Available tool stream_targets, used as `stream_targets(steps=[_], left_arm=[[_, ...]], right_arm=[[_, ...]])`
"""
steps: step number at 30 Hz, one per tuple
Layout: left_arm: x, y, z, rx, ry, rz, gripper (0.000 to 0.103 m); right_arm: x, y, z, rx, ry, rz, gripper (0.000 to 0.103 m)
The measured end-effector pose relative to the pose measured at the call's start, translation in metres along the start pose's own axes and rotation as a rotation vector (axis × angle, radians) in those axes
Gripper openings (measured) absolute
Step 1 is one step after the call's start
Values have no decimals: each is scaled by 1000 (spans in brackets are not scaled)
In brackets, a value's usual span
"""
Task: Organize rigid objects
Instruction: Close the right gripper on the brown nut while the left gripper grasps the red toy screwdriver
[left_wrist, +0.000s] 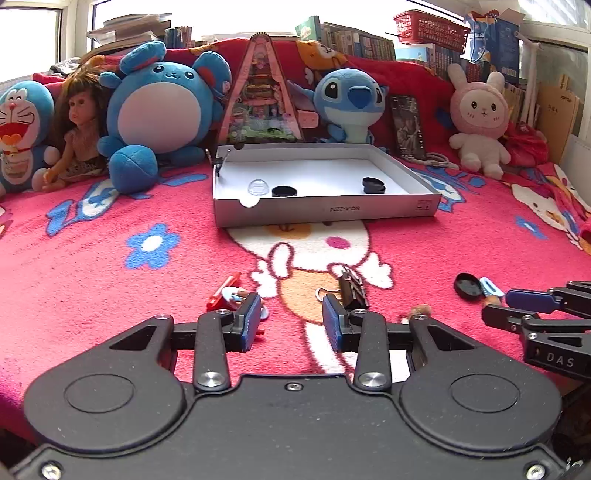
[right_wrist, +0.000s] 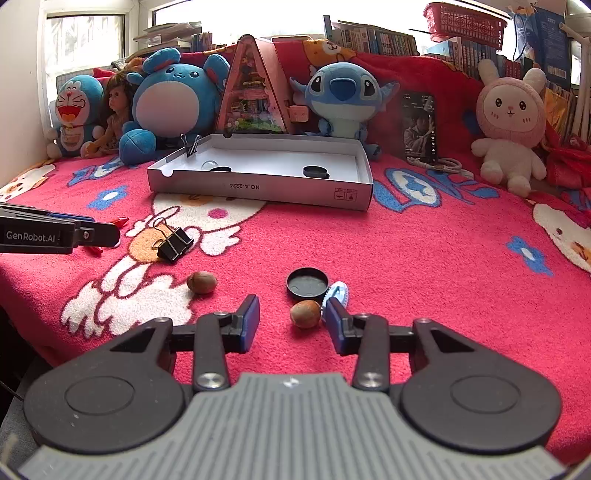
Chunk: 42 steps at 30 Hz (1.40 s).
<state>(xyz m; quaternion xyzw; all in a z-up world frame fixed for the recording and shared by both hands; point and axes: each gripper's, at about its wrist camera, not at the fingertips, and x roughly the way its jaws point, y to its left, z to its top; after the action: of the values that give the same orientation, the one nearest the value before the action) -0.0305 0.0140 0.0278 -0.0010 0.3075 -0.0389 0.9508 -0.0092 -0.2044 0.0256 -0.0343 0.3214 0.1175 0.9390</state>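
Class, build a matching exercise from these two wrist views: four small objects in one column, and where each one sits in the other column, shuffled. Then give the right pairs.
Objects
1. clear dome
2. nut
3. large binder clip
4. small binder clip

Places
A. clipped on the box rim, left side
B. lying on the blanket near the left gripper
C. inside the box, beside a black cap
D. between the open fingers of the right gripper

Pairs: 1-C, 2-D, 3-B, 4-A

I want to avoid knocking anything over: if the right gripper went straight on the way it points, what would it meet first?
Likely the brown nut, lying just ahead between the open right gripper fingers, nearer the right one. Behind it lies the black cap; depth is uncertain.
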Motion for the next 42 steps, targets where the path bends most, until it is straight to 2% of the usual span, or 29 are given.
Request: stream_targets(steps=[6, 11, 17, 30, 35, 36, 38, 42], left_arm=[[4, 16, -10, 25, 11, 98, 38], [11, 24, -15, 29, 26, 103, 46], [22, 22, -19, 65, 33, 107, 51], [29, 26, -19, 67, 23, 103, 50], [31, 26, -17, 58, 26, 88, 43], [31, 27, -17, 54, 26, 88, 43], [29, 26, -17, 45, 22, 92, 42], [22, 27, -13, 30, 11, 74, 42]], right_arm=[[3, -3, -5, 3, 19, -11, 38], [8, 0, -7, -10, 24, -16, 37], [12, 1, -7, -19, 16, -24, 37], [15, -1, -7, -23, 1, -56, 37], [16, 0, -7, -17, -2, -51, 37], [16, 1, -7, -15, -3, -51, 37], [15, 0, -7, -1, -11, -53, 24], [10, 2, -3, 11, -45, -69, 23]])
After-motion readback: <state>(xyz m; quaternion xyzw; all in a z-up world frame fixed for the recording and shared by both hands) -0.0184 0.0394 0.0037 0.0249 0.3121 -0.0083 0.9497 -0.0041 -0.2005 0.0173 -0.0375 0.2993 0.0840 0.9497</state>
